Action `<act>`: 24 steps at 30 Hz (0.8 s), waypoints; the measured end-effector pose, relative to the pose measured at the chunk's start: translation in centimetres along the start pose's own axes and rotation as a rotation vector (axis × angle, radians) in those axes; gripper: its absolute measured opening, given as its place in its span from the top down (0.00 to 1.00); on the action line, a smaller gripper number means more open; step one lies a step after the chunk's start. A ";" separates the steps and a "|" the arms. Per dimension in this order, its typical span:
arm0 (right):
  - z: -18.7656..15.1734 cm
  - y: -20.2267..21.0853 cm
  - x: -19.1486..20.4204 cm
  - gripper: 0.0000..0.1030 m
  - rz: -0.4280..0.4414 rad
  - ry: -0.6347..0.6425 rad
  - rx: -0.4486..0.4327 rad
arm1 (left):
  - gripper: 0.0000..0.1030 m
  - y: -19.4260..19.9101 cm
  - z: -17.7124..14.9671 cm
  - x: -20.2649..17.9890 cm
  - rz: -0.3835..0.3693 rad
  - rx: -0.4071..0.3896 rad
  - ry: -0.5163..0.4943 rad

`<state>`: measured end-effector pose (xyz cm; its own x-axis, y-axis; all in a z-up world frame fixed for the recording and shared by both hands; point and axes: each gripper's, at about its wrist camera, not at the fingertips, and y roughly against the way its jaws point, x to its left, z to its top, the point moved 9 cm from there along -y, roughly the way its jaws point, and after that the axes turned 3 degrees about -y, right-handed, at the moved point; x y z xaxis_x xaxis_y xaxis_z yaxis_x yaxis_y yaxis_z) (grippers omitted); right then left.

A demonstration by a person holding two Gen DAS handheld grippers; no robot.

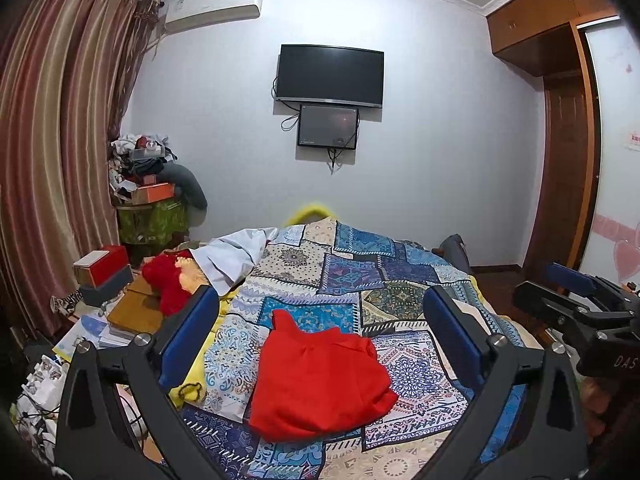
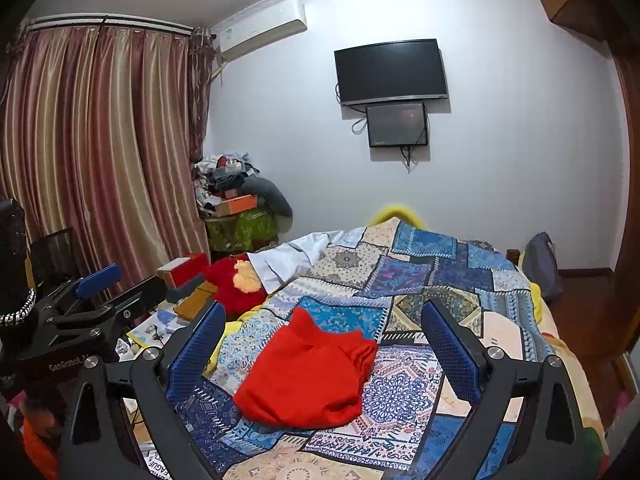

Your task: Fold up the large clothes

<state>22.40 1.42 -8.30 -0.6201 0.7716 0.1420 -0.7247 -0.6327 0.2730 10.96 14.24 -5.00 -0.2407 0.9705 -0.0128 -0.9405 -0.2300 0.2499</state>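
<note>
- My left tool (image 1: 320, 340) hangs over the bed with its blue-padded fingers spread wide and nothing between them; my right tool (image 2: 320, 344) is released the same way, also empty.
- Straight ahead of both tools, framed in the gap between the fingers, the red garment (image 1: 320, 380) lies bunched on the bed, touched by neither tool.
- Under it is the patchwork bedspread (image 1: 400, 276), blue, cream and teal squares with paisley and medallion prints, a yellow sheet (image 1: 192, 376) showing at its edge beside my left tool's left finger.
- Farther out past the garment, a white cloth (image 1: 236, 256) sits crumpled at the spread's far left, next to a red plush toy (image 1: 168, 280).
- Left of my left tool, beside the bed, boxes and papers are stacked, among them a red-and-white box (image 1: 102, 264).
- Beyond that, striped brown-and-gold curtains (image 1: 52, 140) cover the left side, with a heap of clothes and boxes (image 1: 148, 172) in the corner.
- On the far wall ahead hang a dark television (image 1: 330, 76) with a smaller screen (image 1: 328, 126) below it, and an air conditioner (image 1: 212, 8) up left.
- Right of my tools stands a wooden wardrobe (image 1: 560, 140).
- Readable writing: "GenRobot" on my left tool's body in the right wrist view, "DAS" on my right tool's body in the left wrist view.
</note>
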 end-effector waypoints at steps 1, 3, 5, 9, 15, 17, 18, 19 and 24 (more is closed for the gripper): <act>0.0 0.0 0.0 0.05 0.001 0.000 0.000 | 0.00 0.0 -0.1 -0.1 0.002 0.001 0.002; 0.0 0.0 0.0 0.05 0.000 -0.002 -0.001 | 0.00 0.0 -0.1 -0.1 0.005 0.001 0.003; -0.1 -0.1 0.1 0.05 -0.001 -0.002 -0.001 | 0.00 0.1 -0.2 -0.2 0.008 0.001 0.002; -0.1 0.0 0.0 0.05 0.001 -0.004 -0.001 | 0.00 0.1 -0.3 -0.4 0.009 0.003 0.003; -0.1 -0.1 0.1 0.05 -0.002 -0.005 -0.002 | 0.00 0.0 -0.4 -0.7 -0.004 0.005 0.001; -0.1 -0.1 0.1 0.05 -0.001 -0.006 -0.002 | 0.00 0.0 -0.5 -0.8 -0.011 0.006 0.003; -0.1 -0.1 0.1 0.05 -0.001 -0.006 -0.002 | 0.00 -0.1 -0.5 -0.9 -0.013 0.006 0.004; -0.1 -0.1 0.1 0.05 0.000 -0.005 -0.002 | 0.00 -0.1 -0.5 -0.9 -0.017 0.007 0.006; -0.2 -0.1 0.3 0.05 -0.005 -0.004 -0.004 | 0.00 -0.1 -0.5 -1.0 -0.030 0.011 0.002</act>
<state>22.23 1.69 -8.47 -0.6150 0.7752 0.1445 -0.7291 -0.6288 0.2704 11.12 13.22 -5.52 -0.2129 0.9768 -0.0227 -0.9447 -0.1998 0.2602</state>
